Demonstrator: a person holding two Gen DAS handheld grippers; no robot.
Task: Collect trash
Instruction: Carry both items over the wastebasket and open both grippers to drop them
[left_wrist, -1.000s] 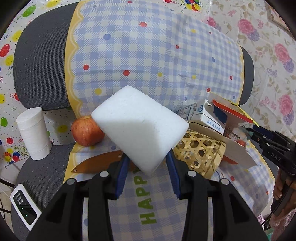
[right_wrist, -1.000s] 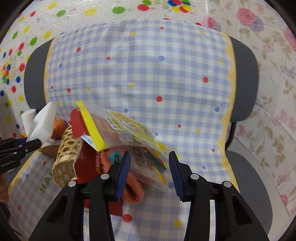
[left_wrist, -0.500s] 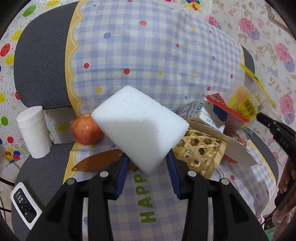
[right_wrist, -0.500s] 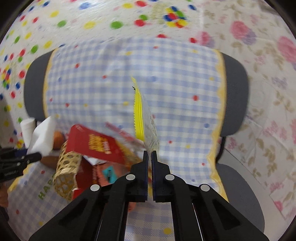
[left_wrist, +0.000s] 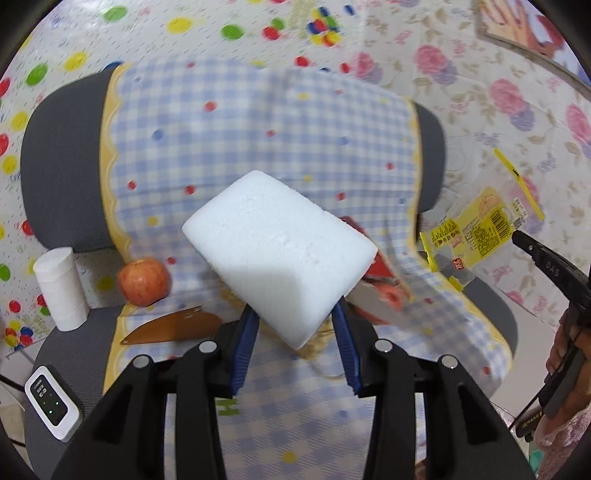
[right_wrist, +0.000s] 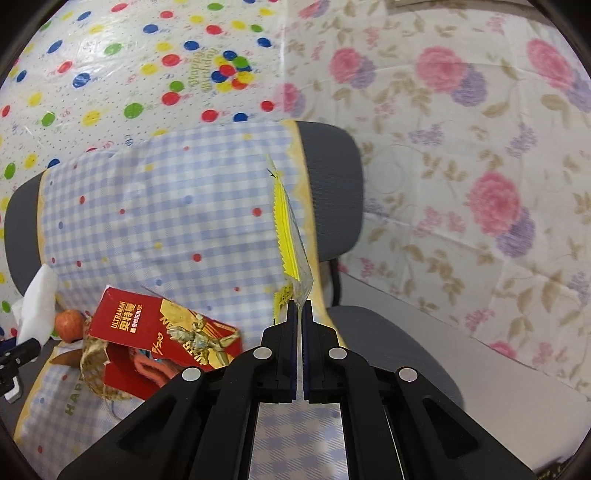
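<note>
My left gripper is shut on a white foam block, held above the chair seat. In the right wrist view that block shows at the far left edge. My right gripper is shut on a clear and yellow plastic wrapper, which stands edge-on above the jaws. From the left wrist view the same wrapper hangs in the air at the right, pinched by the right gripper. A red carton lies across a woven basket on the seat.
A blue checked cloth covers a grey office chair. On the seat lie an apple, a brown knife, a white paper roll and a small white device. A person's hand holds the right gripper.
My right gripper closed on the wrapper and lifted it up and to the right, off the basket. My left gripper rose and drew back with the foam block still in it.
</note>
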